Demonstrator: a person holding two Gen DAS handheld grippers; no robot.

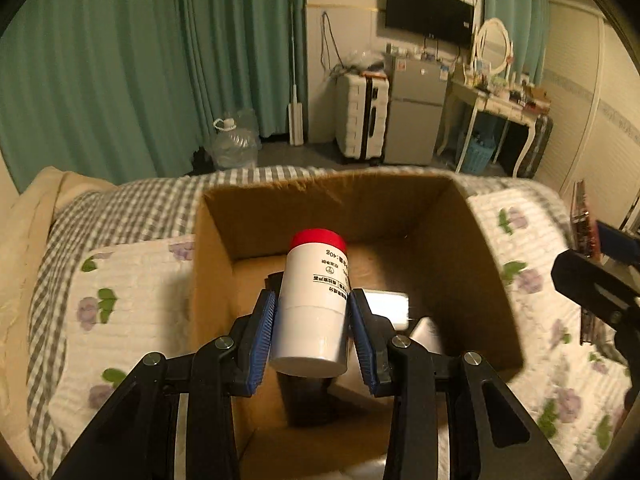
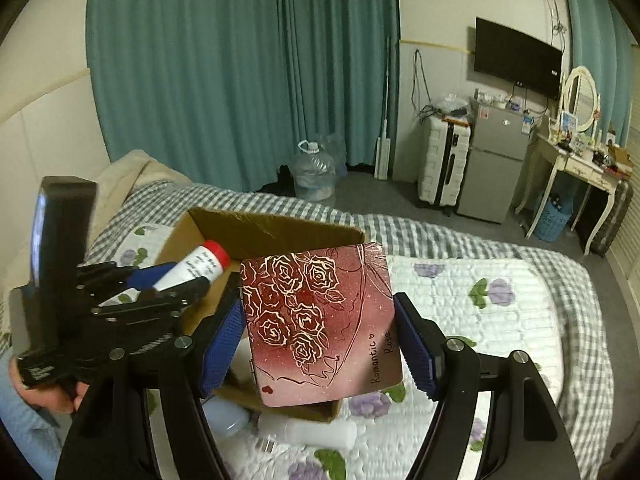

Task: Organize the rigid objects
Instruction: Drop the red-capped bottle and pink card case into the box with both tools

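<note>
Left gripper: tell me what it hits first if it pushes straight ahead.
The left gripper carries the red-capped white bottle over the cardboard box; going on, the cap probably meets the box's far wall, though depth is unclear.

Room was dim, warm yellow cast in my left wrist view, cooler and brighter in the right. No lamp in either view, so I could not place the source. Fisheye bent the curtains (image 1: 120, 64) and bed edge; black vignette filled the corners. Cardboard box (image 1: 472, 248) interior fell into deep shadow, its near right rim smeared by motion blur. White bottle (image 1: 312, 304) stayed sharp, slightly blown out. Quilt (image 1: 560, 360) at far right was blurred. Soft sheen lay on the red rose tin (image 2: 320, 320); white items below it were out of focus.
</note>
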